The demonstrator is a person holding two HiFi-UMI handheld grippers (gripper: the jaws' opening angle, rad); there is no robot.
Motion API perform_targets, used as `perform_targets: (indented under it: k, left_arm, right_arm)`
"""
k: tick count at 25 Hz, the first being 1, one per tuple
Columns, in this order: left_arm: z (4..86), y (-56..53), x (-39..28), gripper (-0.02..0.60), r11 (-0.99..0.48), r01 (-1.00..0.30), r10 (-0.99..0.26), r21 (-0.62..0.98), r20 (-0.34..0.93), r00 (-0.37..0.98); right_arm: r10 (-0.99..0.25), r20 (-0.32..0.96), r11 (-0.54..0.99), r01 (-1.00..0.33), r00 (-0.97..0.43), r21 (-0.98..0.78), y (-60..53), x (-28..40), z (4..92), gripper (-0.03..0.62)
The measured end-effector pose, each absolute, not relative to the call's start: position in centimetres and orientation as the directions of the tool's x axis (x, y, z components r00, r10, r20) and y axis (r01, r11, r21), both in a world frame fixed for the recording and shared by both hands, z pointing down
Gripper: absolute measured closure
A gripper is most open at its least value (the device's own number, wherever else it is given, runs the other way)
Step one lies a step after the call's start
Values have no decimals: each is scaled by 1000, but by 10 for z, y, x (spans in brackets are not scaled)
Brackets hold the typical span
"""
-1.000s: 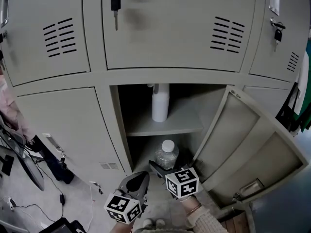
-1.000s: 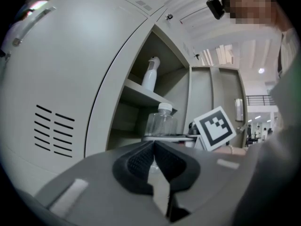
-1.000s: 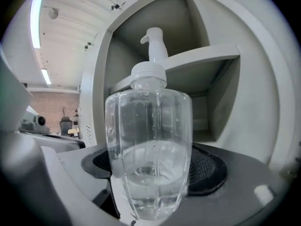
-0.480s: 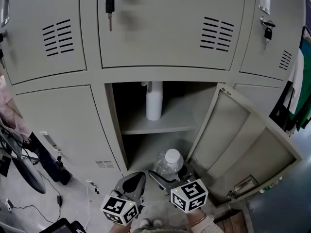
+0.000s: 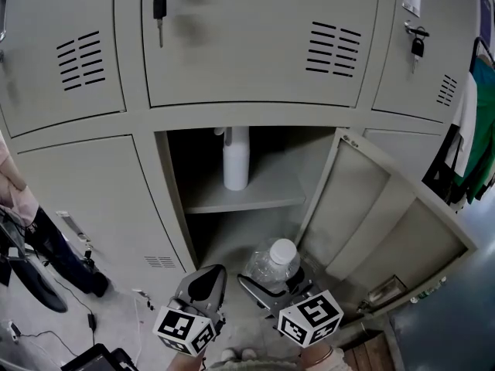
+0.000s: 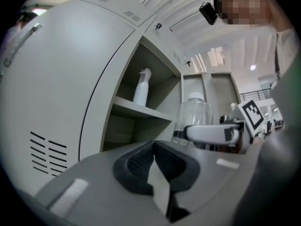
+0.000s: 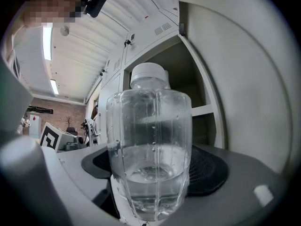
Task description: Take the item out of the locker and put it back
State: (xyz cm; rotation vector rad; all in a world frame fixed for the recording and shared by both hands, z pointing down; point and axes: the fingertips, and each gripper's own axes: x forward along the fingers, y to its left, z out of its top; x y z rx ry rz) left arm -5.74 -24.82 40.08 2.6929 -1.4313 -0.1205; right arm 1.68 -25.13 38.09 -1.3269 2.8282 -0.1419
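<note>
Right gripper [image 5: 277, 286]: its two jaws are clamping the clear water bottle [image 7: 149, 154] from both sides, the dark pads pressing against the lower body. The bottle is standing upright in the grip, its white cap [image 5: 283, 250] pointing up and water filling only the lower part.

Position of the bottle: it is sitting at the mouth of the open locker's lower compartment, below the shelf [image 5: 255, 195] and just left of the open door [image 5: 379, 222]. Whether its base is touching anything cannot be told from where I am standing.

Left gripper [image 6: 153, 166]: the jaws are resting together, pad against pad, gripping nothing. It is hovering just beside the right gripper, in front of the closed locker door [image 5: 93, 199] to the left of the opening.

Upper compartment: a white spray bottle [image 5: 236, 159] is standing upright on the shelf, towards the back, well apart from both grippers.

Surroundings: a key [image 5: 158, 10] is hanging in the lock of the locker door above, which is shut, and the open door is swinging out to the right
</note>
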Motion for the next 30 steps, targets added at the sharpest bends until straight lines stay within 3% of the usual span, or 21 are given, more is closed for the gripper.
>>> perform_targets:
  k: [30]
  left_arm:
    - [389,-252,-49,575,-618,-780,-786,99,-38,617]
  right_arm:
    - [-750,3,653,-741,-661,-154,-254,10,366,154]
